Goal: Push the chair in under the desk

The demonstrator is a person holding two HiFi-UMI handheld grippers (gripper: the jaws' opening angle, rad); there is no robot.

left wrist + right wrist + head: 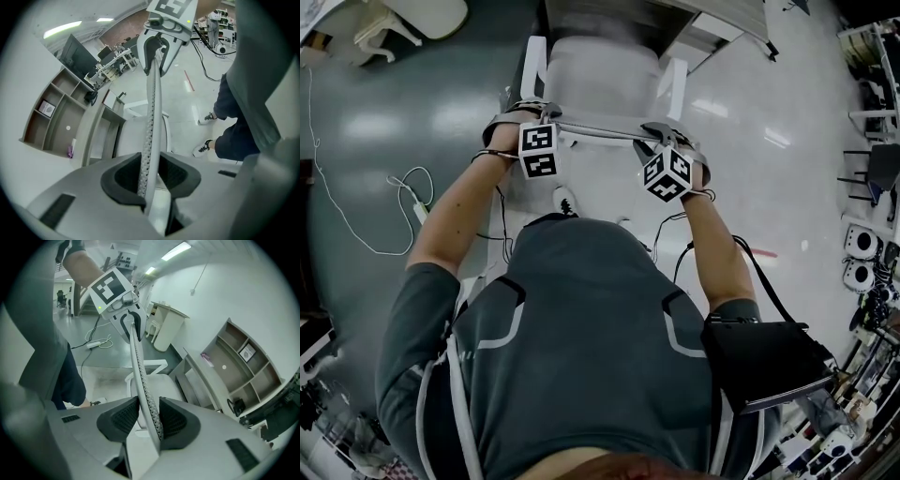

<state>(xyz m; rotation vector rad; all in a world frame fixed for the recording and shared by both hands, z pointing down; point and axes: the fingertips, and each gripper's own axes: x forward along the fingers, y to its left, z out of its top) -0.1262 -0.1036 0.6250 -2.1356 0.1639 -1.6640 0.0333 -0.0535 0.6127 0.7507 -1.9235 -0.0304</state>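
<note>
Gripping the chair (602, 70) by its thin mesh backrest rim (152, 93), left gripper (151, 174) and right gripper (149, 419) each clamped part-closed on it; rim looks flexible, chair light, probably rolls easily.

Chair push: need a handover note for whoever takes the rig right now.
Grips: left gripper shut on the top edge of the chair backrest, left end; right gripper shut on the same edge, right end.
Position: chair faces the desk; seat mostly out in front of it.
Done: both grips taken.
Left: push forward until the seat is under the desk, then release.
</note>
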